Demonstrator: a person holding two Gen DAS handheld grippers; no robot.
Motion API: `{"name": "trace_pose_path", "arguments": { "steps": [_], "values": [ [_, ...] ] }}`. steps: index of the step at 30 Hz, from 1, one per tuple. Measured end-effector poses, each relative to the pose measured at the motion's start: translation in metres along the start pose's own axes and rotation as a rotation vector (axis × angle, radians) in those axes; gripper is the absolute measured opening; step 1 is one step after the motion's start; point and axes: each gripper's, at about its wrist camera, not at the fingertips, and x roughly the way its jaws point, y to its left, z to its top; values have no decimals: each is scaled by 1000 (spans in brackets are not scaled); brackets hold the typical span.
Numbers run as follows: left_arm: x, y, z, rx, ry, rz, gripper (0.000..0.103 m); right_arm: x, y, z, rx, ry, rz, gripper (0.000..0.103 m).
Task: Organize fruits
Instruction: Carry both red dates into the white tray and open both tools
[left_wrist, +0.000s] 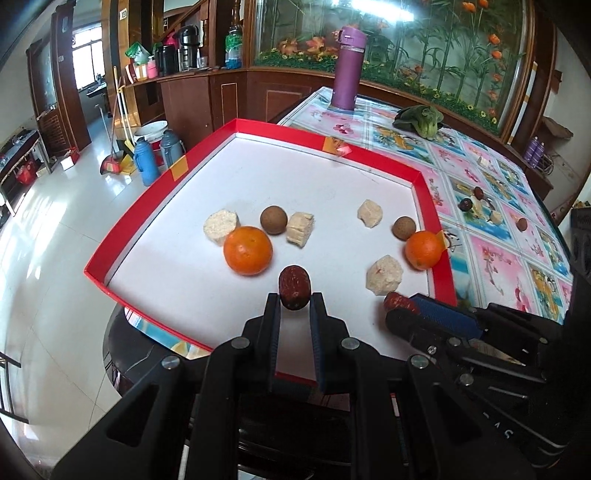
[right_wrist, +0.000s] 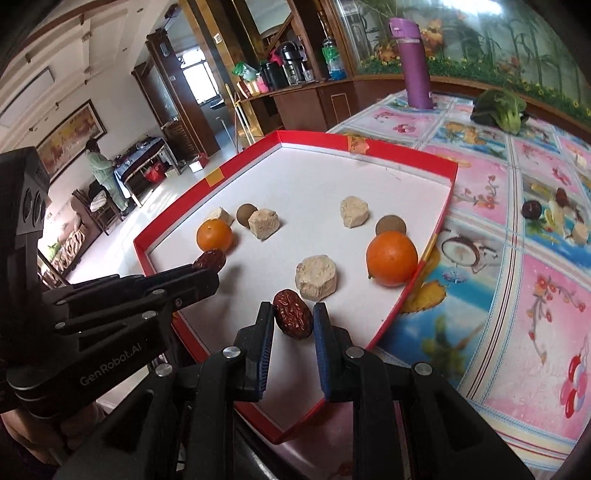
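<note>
Left wrist view: left gripper (left_wrist: 294, 295) pinches a wrinkled dark-red date (left_wrist: 294, 288) at its fingertips, above the near part of the tray.
Right wrist view: right gripper (right_wrist: 293, 317) has its jaws closed on a second wrinkled dark-red date (right_wrist: 292, 317), low over the near end of the tray.
Tray: shallow red-rimmed cardboard tray with a white floor (left_wrist: 436, 236), holding two oranges (left_wrist: 248, 251), two round brown longans (left_wrist: 273, 220) and four pale crumbly chunks (left_wrist: 384, 280), all lying loose and apart.
Surface: glossy floral-print tablecloth (right_wrist: 524, 288); more small fruits (left_wrist: 466, 204) lie outside the tray.
Beyond: tall purple flask (left_wrist: 348, 68), leafy green vegetable (left_wrist: 421, 120), wooden cabinets, pale tiled floor.
Writing: "GenRobot.AI" on the left gripper's body in the right wrist view.
</note>
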Motion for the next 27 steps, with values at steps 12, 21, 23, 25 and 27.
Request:
{"name": "trace_pose_path", "arguments": {
  "steps": [12,21,23,25,27],
  "values": [
    [8,0,-2,16,52,30,18,9,8,1,-47,4,-25,21],
    [7,-2,-1,22,61,48,19,4,2,0,-16,-1,26,34],
    [5,-2,-2,20,61,43,23,1,-3,0,10,-10,50,36],
    [2,-5,-2,28,53,45,30,-5,-8,0,30,-39,73,36],
    [-2,-9,-2,39,32,61,48,-12,-14,0,38,-66,72,36]
  ]
}}
